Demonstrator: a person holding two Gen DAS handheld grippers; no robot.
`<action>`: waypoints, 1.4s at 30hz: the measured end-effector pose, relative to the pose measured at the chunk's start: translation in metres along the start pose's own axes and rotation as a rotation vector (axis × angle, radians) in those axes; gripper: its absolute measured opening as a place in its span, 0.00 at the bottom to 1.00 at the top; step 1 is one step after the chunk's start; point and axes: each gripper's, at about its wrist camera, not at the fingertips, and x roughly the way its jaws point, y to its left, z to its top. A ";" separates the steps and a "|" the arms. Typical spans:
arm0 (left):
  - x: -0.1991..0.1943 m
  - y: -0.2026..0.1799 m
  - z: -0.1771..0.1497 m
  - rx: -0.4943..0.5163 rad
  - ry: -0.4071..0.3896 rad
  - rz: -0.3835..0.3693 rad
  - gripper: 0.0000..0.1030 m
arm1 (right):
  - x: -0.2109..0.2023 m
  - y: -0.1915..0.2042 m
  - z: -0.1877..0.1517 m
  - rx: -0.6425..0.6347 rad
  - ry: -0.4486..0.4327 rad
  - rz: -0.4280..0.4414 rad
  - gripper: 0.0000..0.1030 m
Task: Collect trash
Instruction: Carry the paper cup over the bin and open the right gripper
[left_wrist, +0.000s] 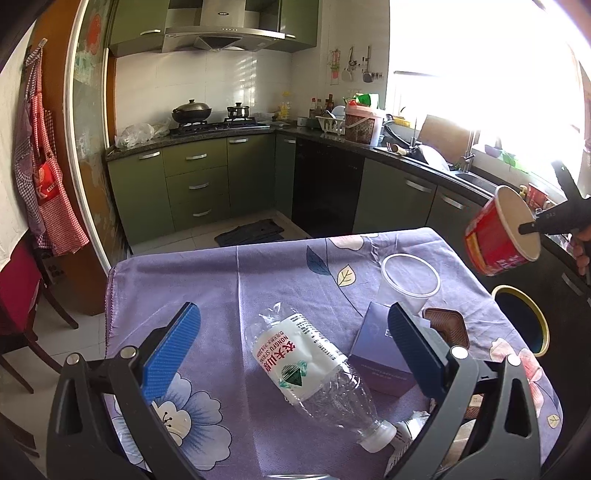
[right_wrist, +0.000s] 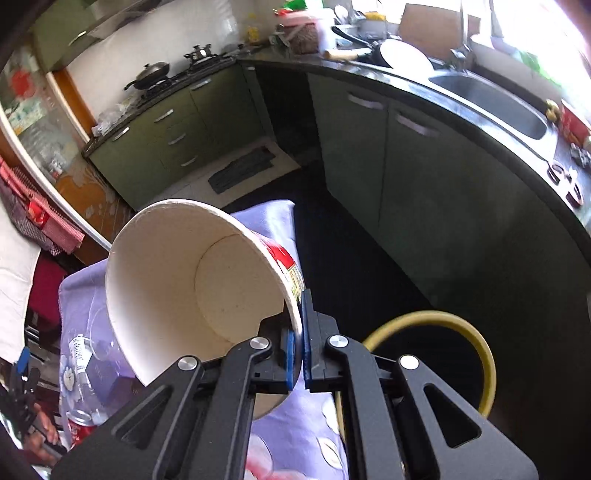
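My left gripper (left_wrist: 291, 328) is open above the purple flowered tablecloth (left_wrist: 207, 280), with a crushed clear water bottle (left_wrist: 314, 373) lying between its blue fingers. A clear plastic cup (left_wrist: 408, 282) and a purple box (left_wrist: 380, 354) lie to the right. My right gripper (right_wrist: 298, 350) is shut on the rim of a red and white paper noodle cup (right_wrist: 192, 280), tilted in the air off the table's right edge; it also shows in the left wrist view (left_wrist: 498, 236). A black bin with a yellow rim (right_wrist: 476, 354) stands on the floor below it, also seen in the left wrist view (left_wrist: 524, 317).
A brown tray (left_wrist: 448, 325) and crumpled wrappers (left_wrist: 410, 432) lie at the table's right. A red soda can (right_wrist: 79, 424) sits by the bottle. Green kitchen cabinets (left_wrist: 195, 184), a stove and a sink counter (right_wrist: 491, 99) surround the table. A red chair (left_wrist: 18, 295) stands at the left.
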 end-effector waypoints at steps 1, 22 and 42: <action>-0.001 -0.002 0.000 0.007 -0.001 -0.002 0.94 | -0.007 -0.021 -0.005 0.038 0.027 -0.014 0.04; -0.018 -0.052 0.005 0.121 0.052 -0.066 0.94 | 0.084 -0.212 -0.098 0.413 0.316 -0.019 0.32; 0.144 -0.087 0.074 0.065 0.526 -0.142 0.92 | -0.028 -0.140 -0.149 0.213 0.214 0.193 0.32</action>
